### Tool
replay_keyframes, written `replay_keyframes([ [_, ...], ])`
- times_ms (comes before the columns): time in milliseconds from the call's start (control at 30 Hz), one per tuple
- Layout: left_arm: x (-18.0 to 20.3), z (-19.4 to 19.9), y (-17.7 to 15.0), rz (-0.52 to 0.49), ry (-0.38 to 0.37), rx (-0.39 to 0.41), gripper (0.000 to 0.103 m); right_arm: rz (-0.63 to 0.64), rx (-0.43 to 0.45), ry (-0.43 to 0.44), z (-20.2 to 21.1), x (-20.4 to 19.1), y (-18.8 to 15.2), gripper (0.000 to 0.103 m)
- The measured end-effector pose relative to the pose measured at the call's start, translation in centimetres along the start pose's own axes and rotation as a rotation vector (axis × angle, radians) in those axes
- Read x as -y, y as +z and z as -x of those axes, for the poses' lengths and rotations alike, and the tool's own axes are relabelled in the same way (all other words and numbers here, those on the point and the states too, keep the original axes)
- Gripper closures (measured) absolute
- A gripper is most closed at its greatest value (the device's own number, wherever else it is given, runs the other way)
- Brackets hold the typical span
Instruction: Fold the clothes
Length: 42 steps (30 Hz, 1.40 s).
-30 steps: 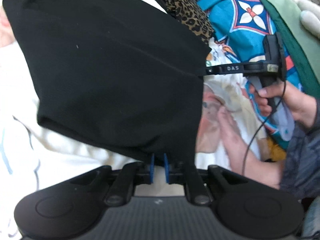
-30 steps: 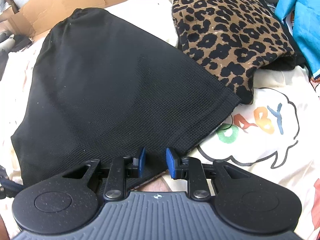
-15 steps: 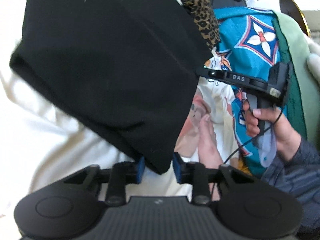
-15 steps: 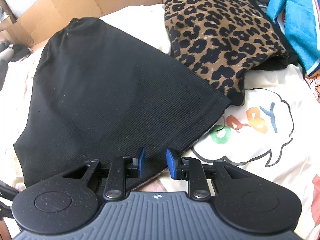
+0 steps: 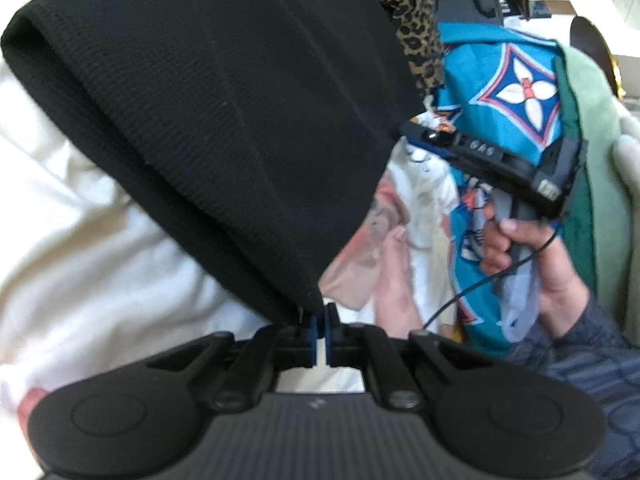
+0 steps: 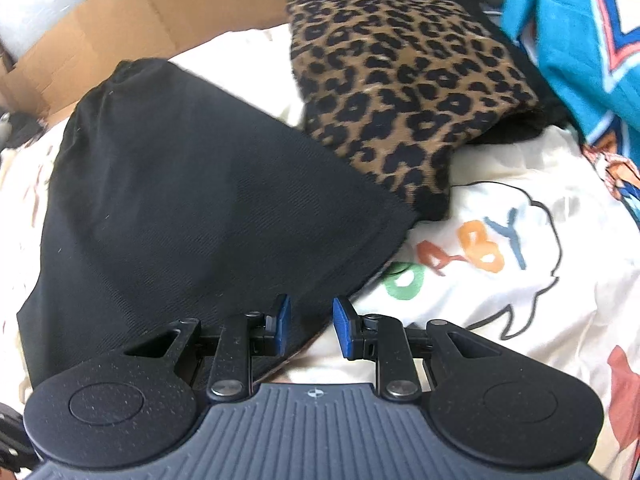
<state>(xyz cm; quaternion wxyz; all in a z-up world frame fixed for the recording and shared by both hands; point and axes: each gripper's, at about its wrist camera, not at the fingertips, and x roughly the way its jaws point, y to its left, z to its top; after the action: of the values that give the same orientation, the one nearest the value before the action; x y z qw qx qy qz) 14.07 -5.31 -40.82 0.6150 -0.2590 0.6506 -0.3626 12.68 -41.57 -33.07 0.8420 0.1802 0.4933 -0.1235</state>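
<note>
The black ribbed garment (image 6: pixel 192 208) is spread over a cream printed sheet (image 6: pixel 500 280), beside a folded leopard-print garment (image 6: pixel 400 72) that lies against its far right edge. A corner of the black garment is pinched by the left gripper (image 5: pixel 319 330), whose blue fingers (image 5: pixel 312 336) are pressed together on the fabric, and the cloth is drawn up from that corner in a taut slope across the left wrist view. The right gripper (image 6: pixel 308 320) is held with its fingers (image 6: pixel 342 320) apart, and the garment's hem edge is seen between them, though no clamping is shown.

The scene is judged to be a fold in hand, with one corner gripped and the neighbouring hem corner lined up for a grip. For the fold to be done well, the right fingers would need to be closed on the doubled hem rather than on a single layer, and the sheet beneath should be kept out of the bite. Both corners are best carried level, so that the edge stays straight and the ribbed cloth is not twisted. The leopard-print garment lies close enough to be dragged, so the black cloth should be lifted clear of it rather than slid.

In the left wrist view the right gripper is seen at the garment's right edge, held in a hand (image 5: pixel 528 248) above a turquoise patterned cloth (image 5: pixel 508 80).
</note>
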Motion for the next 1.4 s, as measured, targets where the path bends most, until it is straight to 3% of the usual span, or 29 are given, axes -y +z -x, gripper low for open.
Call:
replay_keyframes([
  [67,-0.6,0.1,-0.2,0.008,0.019,-0.003,0.100,-0.040,0.010,0.000,-0.2,0.8,0.0,0.065],
  [367,-0.7,0.1,-0.5,-0.006,0.036,-0.002,0.100,-0.188,0.091,0.045,-0.9,3.9,0.7,0.061],
  [533,-0.8,0.2,-0.5,-0.001,0.032,-0.003,0.100,-0.278,0.066,0.067,-2.9,5.6,1.3,0.060],
  [700,-0.9,-0.1,-0.4,0.002,0.037,-0.005,0.100,-0.354,0.053,0.151,-4.2,7.0,1.2,0.056],
  [800,-0.9,-0.3,-0.5,0.006,0.038,-0.008,0.100,-0.396,0.063,0.198,-3.9,7.8,1.0,0.059],
  [867,-1.0,-0.4,-0.5,0.010,0.039,-0.010,0.100,-0.412,0.075,0.227,-3.5,8.2,0.9,0.068],
  [1000,-1.2,-0.5,-0.4,0.023,0.048,-0.018,0.099,-0.404,0.119,0.302,-2.1,8.3,0.9,0.068],
  [1133,-1.7,-0.7,0.4,0.097,0.053,-0.053,0.099,-0.441,0.135,0.312,-2.8,9.0,0.4,0.066],
  [1400,-0.9,-1.5,2.3,0.138,0.121,-0.147,0.099,-0.501,0.140,0.337,-4.2,9.8,-1.3,0.060],
])
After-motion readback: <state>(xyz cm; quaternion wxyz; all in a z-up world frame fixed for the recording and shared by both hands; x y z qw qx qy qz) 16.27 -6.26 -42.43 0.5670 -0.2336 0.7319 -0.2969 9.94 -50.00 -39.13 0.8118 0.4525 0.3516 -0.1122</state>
